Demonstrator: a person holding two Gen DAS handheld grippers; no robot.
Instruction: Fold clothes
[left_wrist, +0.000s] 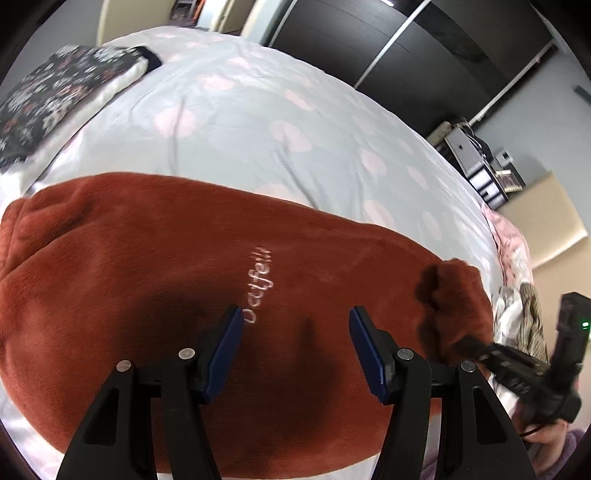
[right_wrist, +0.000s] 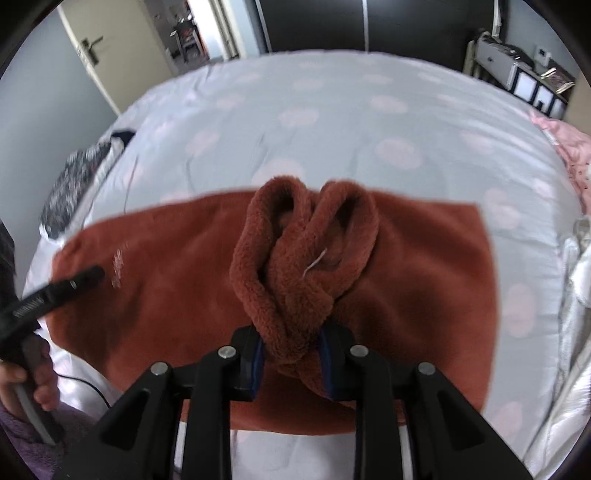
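A rust-red fleece garment (left_wrist: 155, 266) lies spread flat across the near part of a bed covered by a pale grey duvet with pink spots (left_wrist: 258, 122). Pale cursive lettering (left_wrist: 260, 286) is stitched on the fleece, just beyond the left gripper's fingertips.

The left gripper (left_wrist: 295, 319) hangs over the garment with its jaws standing well apart; nothing lies between its blue pads (left_wrist: 227, 345), and only the flat fleece shows below them.

The right gripper (right_wrist: 291, 356) has its jaws drawn close on a bunched fold of the same fleece garment (right_wrist: 303, 266). The gathered cloth rises from between the pads in two thick loops above the flat part of the garment, and a short white thread (right_wrist: 314, 264) shows on it. In the left wrist view this gripper appears at the right edge, blurred, with a raised lump of fleece just beside it.

In the right wrist view a person's hand (right_wrist: 33, 384) at the left edge grips the handle of the left gripper.

A folded dark floral cloth (left_wrist: 55, 96) lies at the far left of the bed, well apart from the garment. Crumpled light bedding (right_wrist: 576, 295) lies along the right edge of the bed. Dark wardrobe doors (left_wrist: 388, 48) stand beyond the bed.
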